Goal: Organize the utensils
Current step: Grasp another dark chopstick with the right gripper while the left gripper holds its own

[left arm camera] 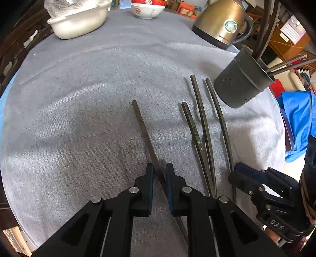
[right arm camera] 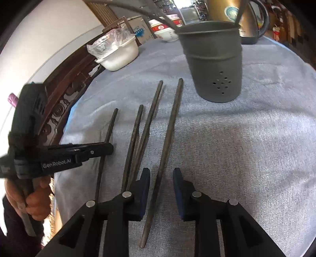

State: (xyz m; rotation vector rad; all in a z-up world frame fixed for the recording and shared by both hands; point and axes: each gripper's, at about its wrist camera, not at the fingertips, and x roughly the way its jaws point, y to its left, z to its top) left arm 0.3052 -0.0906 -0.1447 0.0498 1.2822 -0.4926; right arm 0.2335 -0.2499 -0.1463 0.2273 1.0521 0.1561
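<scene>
Several dark chopsticks lie on the grey cloth. My left gripper (left arm camera: 160, 168) is open, its jaws on either side of the leftmost chopstick (left arm camera: 144, 134), which still lies on the cloth. My right gripper (right arm camera: 161, 174) is open around the rightmost chopstick (right arm camera: 169, 128). Two more chopsticks (right arm camera: 142, 126) lie crossed between them. The dark metal utensil holder (right arm camera: 215, 65) stands upright behind the chopsticks and holds a few chopsticks. It also shows in the left wrist view (left arm camera: 243, 83).
A gold electric kettle (left arm camera: 223, 21) stands behind the holder. A white tub (left arm camera: 79, 19) with a plastic bag and a red-and-white bowl (left arm camera: 147, 8) sit at the table's far side. A carved wooden edge (right arm camera: 65, 102) borders the table on the left.
</scene>
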